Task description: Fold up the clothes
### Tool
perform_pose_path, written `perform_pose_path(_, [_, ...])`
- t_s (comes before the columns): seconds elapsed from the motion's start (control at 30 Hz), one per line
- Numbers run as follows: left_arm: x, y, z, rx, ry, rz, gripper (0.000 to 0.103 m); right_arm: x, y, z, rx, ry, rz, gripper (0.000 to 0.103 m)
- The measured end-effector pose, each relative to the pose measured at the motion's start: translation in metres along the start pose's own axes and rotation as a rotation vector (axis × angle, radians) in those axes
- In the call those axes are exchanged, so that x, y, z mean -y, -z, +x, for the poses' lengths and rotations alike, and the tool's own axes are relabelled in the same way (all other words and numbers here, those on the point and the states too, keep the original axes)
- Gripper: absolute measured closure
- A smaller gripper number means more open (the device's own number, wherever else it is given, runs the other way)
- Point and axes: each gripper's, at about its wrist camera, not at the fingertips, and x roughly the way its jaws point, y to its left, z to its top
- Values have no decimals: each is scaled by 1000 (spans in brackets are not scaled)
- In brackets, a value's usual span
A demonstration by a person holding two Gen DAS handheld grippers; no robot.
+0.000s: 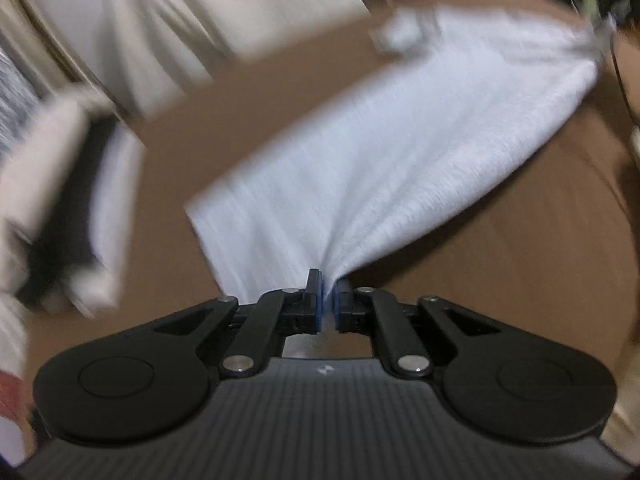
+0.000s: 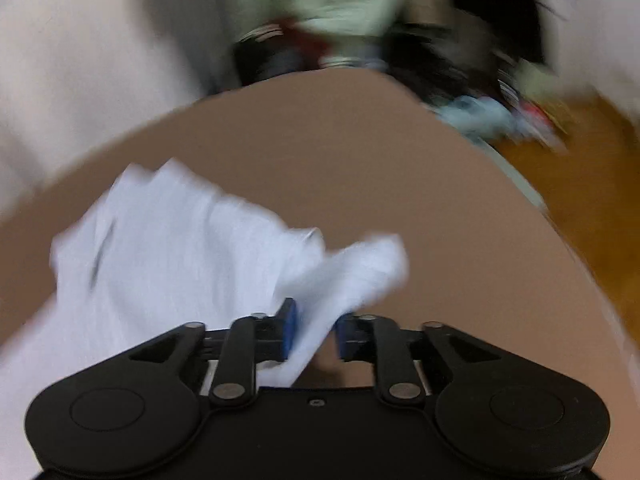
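Observation:
A white cloth [image 1: 400,152] stretches across the brown table [image 1: 500,260] in the left wrist view. My left gripper [image 1: 329,300] is shut on its near corner, and the fabric fans out from the blue pads. The far corner bunches at the top right, where a blurred dark shape, likely my right gripper [image 1: 600,28], meets it. In the right wrist view the white cloth [image 2: 168,248] lies crumpled to the left. A strip of it runs between the fingers of my right gripper [image 2: 314,332]. Those fingers stand apart, with a gap beside the right pad [image 2: 344,336].
Dark and white garments [image 1: 72,200] are piled at the table's left side, below pale fabric [image 1: 180,20]. Beyond the table's far edge [image 2: 360,80] sit a pale green garment [image 2: 348,12] and a light blue one [image 2: 476,116]. Wooden floor [image 2: 580,168] shows at the right.

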Motion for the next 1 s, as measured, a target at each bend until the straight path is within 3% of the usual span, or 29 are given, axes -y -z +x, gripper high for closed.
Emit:
perform_pose_path(0.1, [-10, 3, 4, -43, 18, -58, 80, 20, -5, -2, 42, 38, 104, 52])
perform_pose_path(0.23, [-47, -18, -33, 76, 101, -223, 59, 9, -22, -5, 87, -167, 120, 52])
perform_pose_path(0.4, [-49, -93, -38, 212, 146, -220, 56, -63, -67, 18, 31, -421, -55, 52])
perform_pose_path(0.47, [-29, -129, -24, 270, 153, -177, 50, -96, -79, 38, 28, -471, -152, 52])
perform_pose_path(0.6, [14, -208, 27, 319, 232, -178, 46, -127, -84, 95, 53, -407, -251, 52])
perform_pose_path(0.7, [47, -265, 76, 295, 296, -173, 46, -117, -86, 134, -22, -434, -197, 52])
perform_pose_path(0.77, [70, -299, 107, 275, 276, -148, 47, -109, -91, 151, -53, -462, -171, 52])
perform_pose_path(0.87, [93, -335, 144, 254, 269, -145, 48, -108, -91, 162, -53, -460, -188, 52])
perform_pose_path(1.0, [105, -357, 179, 213, 314, -152, 46, -108, -88, 184, -144, -610, -147, 52])
